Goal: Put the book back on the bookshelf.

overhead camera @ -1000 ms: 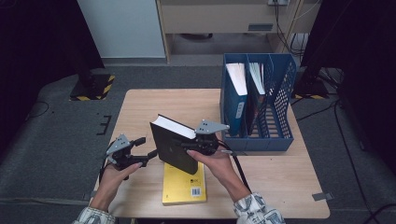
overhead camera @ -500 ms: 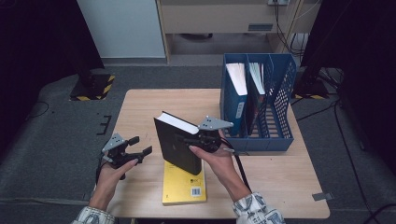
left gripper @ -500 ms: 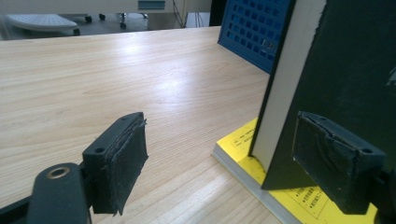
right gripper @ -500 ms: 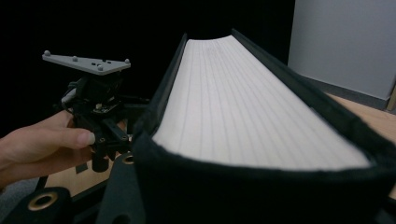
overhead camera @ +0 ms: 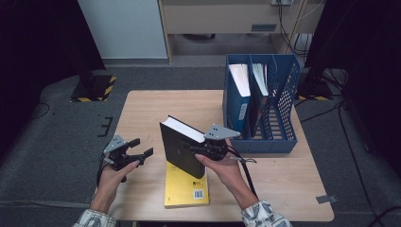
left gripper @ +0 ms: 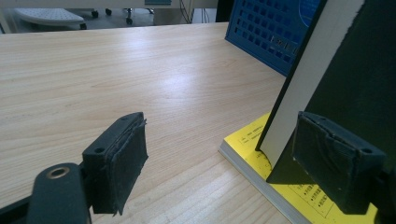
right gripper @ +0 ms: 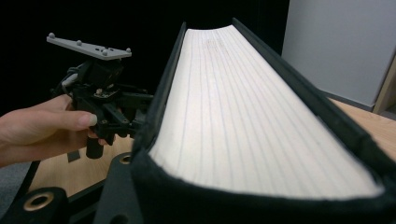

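Above a wooden table, the right gripper clamps a black book while the left gripper gapes empty; one-edge grip risks it twisting loose.

Black book with white page edges; yellow book with black print and a white barcode patch; blue perforated rack; pale wood-grain table; black grippers, right gripper topped by a grey plate; plaid sleeves
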Available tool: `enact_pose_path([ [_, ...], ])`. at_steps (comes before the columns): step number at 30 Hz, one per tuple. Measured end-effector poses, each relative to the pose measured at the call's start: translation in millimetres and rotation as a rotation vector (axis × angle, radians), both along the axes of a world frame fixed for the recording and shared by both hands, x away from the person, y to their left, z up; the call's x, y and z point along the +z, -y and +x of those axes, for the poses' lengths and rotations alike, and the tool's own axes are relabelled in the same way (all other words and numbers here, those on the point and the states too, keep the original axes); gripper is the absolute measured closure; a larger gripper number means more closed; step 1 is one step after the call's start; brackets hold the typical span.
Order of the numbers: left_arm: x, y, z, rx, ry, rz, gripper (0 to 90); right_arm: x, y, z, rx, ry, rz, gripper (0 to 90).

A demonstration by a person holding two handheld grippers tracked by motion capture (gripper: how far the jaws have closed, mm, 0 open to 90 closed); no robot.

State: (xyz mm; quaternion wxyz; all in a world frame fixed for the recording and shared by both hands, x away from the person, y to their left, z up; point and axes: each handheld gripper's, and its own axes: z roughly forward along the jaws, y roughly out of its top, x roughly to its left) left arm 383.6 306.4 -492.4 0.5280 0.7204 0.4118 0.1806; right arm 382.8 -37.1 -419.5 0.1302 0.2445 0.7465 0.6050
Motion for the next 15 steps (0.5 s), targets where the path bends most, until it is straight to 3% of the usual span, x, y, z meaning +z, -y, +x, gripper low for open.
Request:
enact_pose_path([
  [5,-0.8,-0.8,0.1,0.007,-0.004,-0.005,17.0,-0.5,-9.5,-5.8,-0.018,0.030,-0.013,45.3],
  [15,-1.4,-0.6,0.3,0.003,-0.007,-0.009,17.0,-0.8,-13.3,-0.9,-0.045,0.013,0.004,39.7],
])
